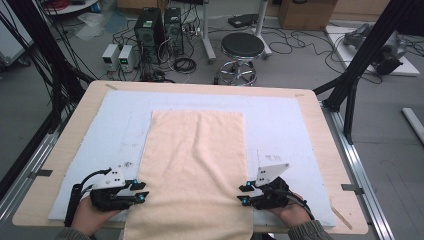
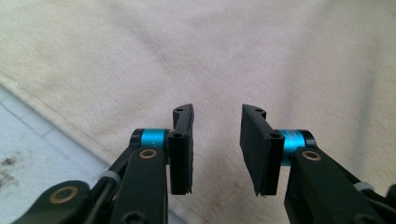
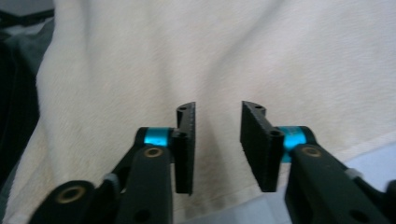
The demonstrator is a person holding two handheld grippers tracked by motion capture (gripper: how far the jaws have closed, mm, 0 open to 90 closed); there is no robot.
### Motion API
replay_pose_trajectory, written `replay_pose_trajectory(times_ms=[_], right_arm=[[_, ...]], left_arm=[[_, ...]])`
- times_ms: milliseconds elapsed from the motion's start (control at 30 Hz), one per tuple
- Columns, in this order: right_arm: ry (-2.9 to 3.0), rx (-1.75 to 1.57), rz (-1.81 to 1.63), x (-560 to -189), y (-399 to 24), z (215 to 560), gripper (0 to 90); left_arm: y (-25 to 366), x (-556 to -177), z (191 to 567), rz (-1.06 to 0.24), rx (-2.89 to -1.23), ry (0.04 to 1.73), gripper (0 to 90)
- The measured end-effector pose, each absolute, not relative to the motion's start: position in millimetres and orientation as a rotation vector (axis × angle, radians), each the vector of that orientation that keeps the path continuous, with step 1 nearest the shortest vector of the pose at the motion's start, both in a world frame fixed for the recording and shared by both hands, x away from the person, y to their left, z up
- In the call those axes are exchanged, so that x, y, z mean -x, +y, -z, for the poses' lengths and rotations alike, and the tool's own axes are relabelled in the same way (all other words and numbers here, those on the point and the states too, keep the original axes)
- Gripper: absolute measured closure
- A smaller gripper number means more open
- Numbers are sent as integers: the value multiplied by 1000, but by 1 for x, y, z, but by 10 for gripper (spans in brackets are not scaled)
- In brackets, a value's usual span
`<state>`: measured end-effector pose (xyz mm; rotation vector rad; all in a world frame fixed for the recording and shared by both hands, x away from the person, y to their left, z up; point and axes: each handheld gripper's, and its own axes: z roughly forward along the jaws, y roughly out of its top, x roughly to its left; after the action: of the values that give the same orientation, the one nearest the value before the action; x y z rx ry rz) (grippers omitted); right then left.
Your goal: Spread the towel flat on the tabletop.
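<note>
A cream towel [image 1: 195, 160] lies flat down the middle of the pale blue mat [image 1: 100, 130], and its near end hangs over the table's front edge. My left gripper [image 1: 142, 191] rests at the towel's left edge near the front and points inward. Its jaws stand open just over the towel [image 2: 201, 56], with nothing between them. At the towel's right edge, my right gripper [image 1: 243, 194] faces the left one. It is open too, with only the towel [image 3: 224, 51] under the gap in its jaws.
The mat covers a wooden table [image 1: 320, 125]. Beyond the far edge, on the floor, stand a black stool [image 1: 242, 47], computer towers [image 1: 150, 27] and loose cables. A black frame post [image 1: 360, 60] rises at the right.
</note>
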<state>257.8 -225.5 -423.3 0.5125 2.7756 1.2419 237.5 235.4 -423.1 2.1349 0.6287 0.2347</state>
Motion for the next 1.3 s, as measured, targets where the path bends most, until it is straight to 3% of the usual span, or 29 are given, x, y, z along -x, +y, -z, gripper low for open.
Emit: replay_pose_trajectory(times_ms=[167,500,900,1300], right_arm=[[2713,-621,-1268,-268,-231,419,449],[2618,-724,-1294,-287,-232,407,276],[2565,-765,-1291,-313,-224,395,198],[2575,-734,-1309,-328,-215,387,191]], left_arm=[[234,-246,419,-227,-2103,649,608],[234,-260,412,-269,-2060,696,459],[233,-278,400,-326,-2027,772,277],[236,-286,394,-322,-2032,772,282]])
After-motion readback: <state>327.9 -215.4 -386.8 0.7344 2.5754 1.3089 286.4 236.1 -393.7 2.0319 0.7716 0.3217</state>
